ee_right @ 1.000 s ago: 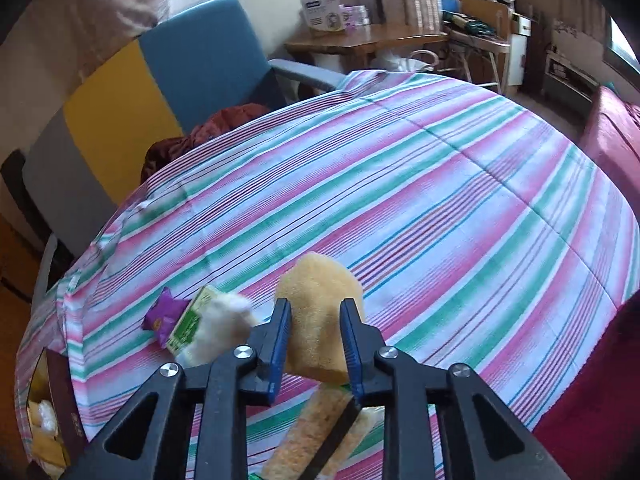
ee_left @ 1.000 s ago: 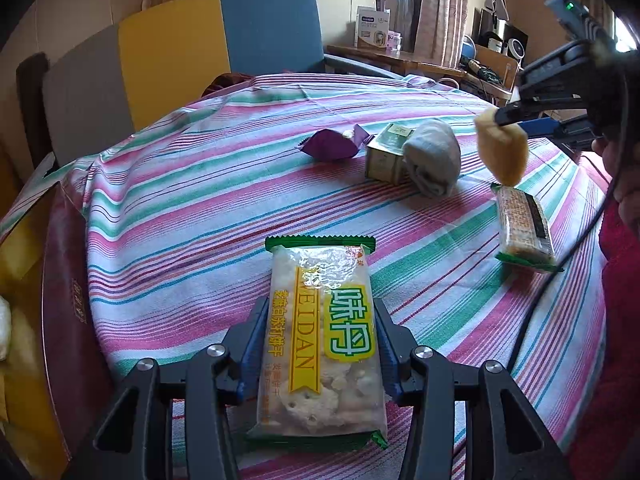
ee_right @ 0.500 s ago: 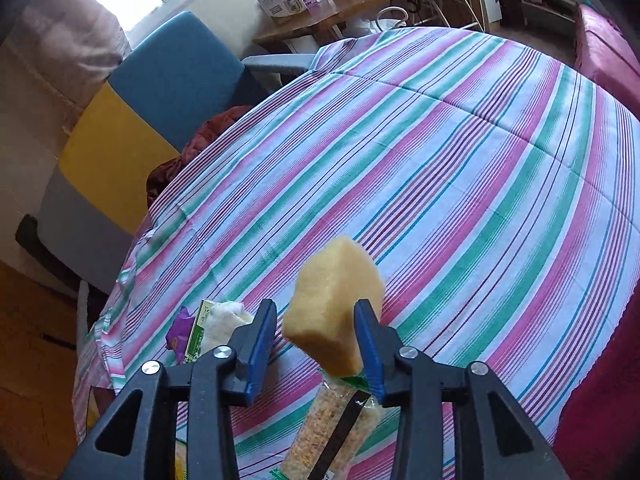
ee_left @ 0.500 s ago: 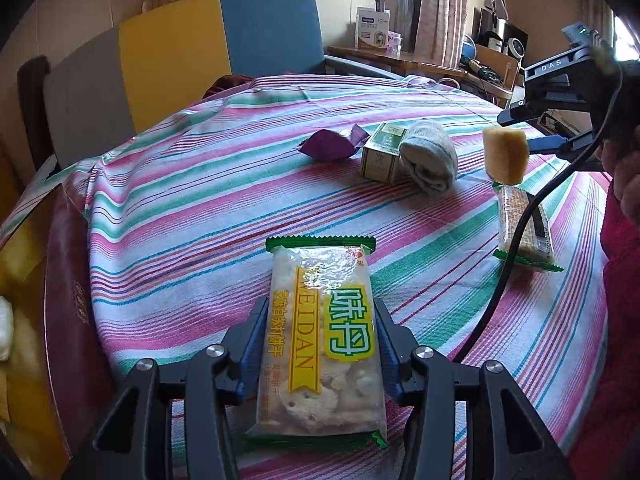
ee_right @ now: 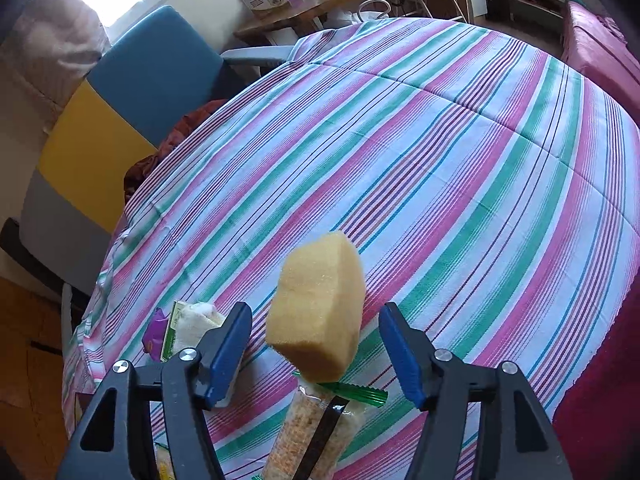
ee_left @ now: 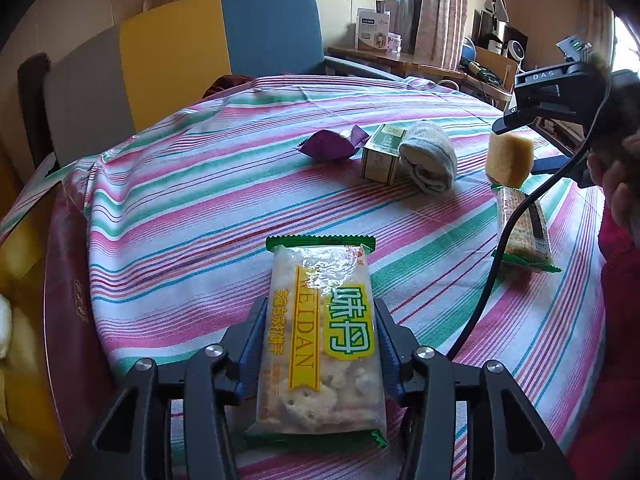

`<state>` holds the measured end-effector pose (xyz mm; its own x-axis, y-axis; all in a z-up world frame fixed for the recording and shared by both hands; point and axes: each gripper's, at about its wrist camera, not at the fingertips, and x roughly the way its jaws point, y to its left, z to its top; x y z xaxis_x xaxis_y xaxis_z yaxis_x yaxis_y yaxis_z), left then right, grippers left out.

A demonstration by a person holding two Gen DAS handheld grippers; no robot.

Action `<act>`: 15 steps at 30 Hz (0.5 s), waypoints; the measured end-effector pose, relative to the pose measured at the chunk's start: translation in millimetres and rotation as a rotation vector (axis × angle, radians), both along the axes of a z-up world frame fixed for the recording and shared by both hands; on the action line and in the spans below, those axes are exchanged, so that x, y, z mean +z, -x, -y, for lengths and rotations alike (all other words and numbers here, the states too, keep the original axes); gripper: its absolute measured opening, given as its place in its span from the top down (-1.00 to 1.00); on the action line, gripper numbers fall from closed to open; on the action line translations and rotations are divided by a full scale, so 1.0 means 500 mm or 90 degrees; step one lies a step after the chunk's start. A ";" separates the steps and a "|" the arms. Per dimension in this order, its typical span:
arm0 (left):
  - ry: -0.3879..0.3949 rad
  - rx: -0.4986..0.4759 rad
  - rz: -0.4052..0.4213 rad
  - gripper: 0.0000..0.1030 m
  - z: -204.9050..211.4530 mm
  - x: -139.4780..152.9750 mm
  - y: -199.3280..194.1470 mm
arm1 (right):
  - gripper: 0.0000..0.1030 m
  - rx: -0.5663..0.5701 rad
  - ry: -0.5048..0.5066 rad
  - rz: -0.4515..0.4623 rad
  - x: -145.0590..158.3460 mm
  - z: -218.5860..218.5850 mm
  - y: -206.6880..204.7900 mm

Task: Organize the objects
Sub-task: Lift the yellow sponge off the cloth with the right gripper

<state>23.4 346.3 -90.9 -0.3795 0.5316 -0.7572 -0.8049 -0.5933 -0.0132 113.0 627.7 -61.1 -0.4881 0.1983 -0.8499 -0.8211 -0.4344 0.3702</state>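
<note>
Left gripper [ee_left: 320, 344]: fingers closed against both long edges of a cracker packet [ee_left: 322, 336], clear wrapper with green crimped ends and a yellow band. Packet's long axis runs straight out along the fingers, far end pointing across the table toward the purple wrapper. Near end sits back between the finger bases.

Right gripper [ee_right: 316, 344]: fingers spread wide, blue pads well apart. A yellow sponge [ee_right: 318, 308] sits in the gap, touching neither pad. Cannot tell if it rests on anything. From the left wrist view the sponge [ee_left: 510, 156] appears just above the far end of a second snack bar.

That snack bar [ee_left: 522, 224] lies flat on the striped tablecloth [ee_left: 180, 200], long axis roughly parallel to the held packet, green crimped end nearest the camera.

Farther back: a purple wrapper [ee_left: 332, 144], a small green carton [ee_left: 382, 154] just beside it, a rolled grey sock [ee_left: 430, 156] leaning against the carton.
</note>
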 end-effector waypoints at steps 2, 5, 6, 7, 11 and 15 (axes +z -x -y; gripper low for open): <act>0.000 0.000 0.000 0.02 0.000 0.000 0.000 | 0.28 0.012 -0.006 0.028 -0.006 0.005 0.009; 0.000 0.000 0.000 0.01 0.000 -0.001 0.000 | 0.34 0.014 -0.040 0.046 0.003 0.013 0.013; 0.000 0.000 0.000 0.02 0.000 -0.001 0.000 | 0.34 0.015 -0.047 0.052 0.004 0.014 0.014; 0.001 0.000 -0.001 0.02 0.000 -0.001 0.000 | 0.35 0.015 -0.048 0.054 0.004 0.014 0.015; 0.006 -0.002 -0.005 0.02 0.000 0.001 -0.001 | 0.35 0.016 -0.059 0.054 0.007 0.014 0.016; 0.012 -0.003 -0.014 0.02 -0.001 0.001 -0.006 | 0.35 0.019 -0.063 0.053 0.009 0.016 0.017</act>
<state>26.6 346.9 -90.3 -0.3943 0.5183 -0.7589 -0.8072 -0.5901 0.0164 104.4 619.9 -56.8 -0.4238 0.2694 -0.8648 -0.8335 -0.4896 0.2559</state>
